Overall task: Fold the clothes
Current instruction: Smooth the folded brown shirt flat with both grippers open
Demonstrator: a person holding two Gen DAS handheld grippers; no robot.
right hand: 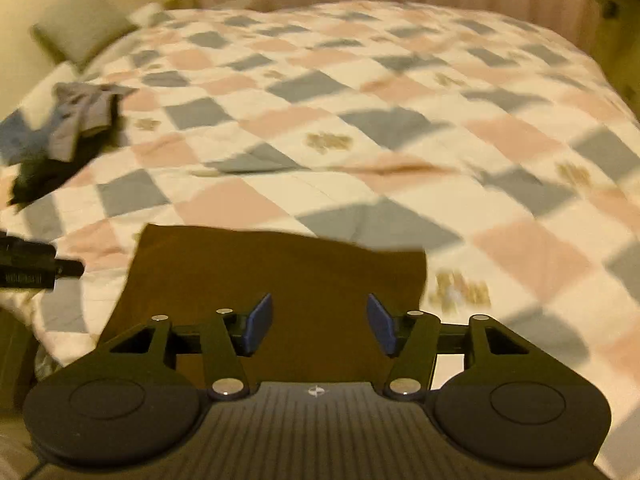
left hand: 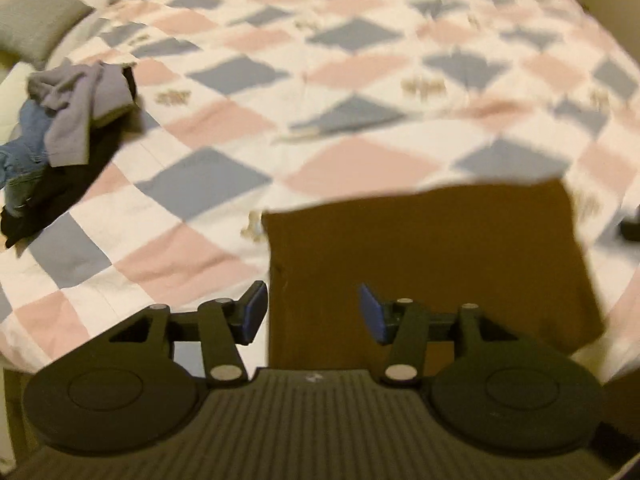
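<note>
A bed [left hand: 360, 80] with a checked quilt [right hand: 360, 128] carried everything. A folded brown cloth [left hand: 432, 264] lay flat just ahead of the left hand-held gripper [left hand: 312, 314]. Far to its left sat a heap of clothes [left hand: 68, 120] and a grey pillow [left hand: 36, 20].

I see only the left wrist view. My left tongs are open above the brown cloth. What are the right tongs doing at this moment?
Observer: The right tongs are also open and hold nothing. They are over the brown cloth.
Operator: Which part of the cloth is in front of them?
Observer: Mostly its right half. Its far right corner lies on the quilt.
Operator: Is any garment to the right of that corner?
Observer: No, only quilt shows there, out to the bed's right edge.
</note>
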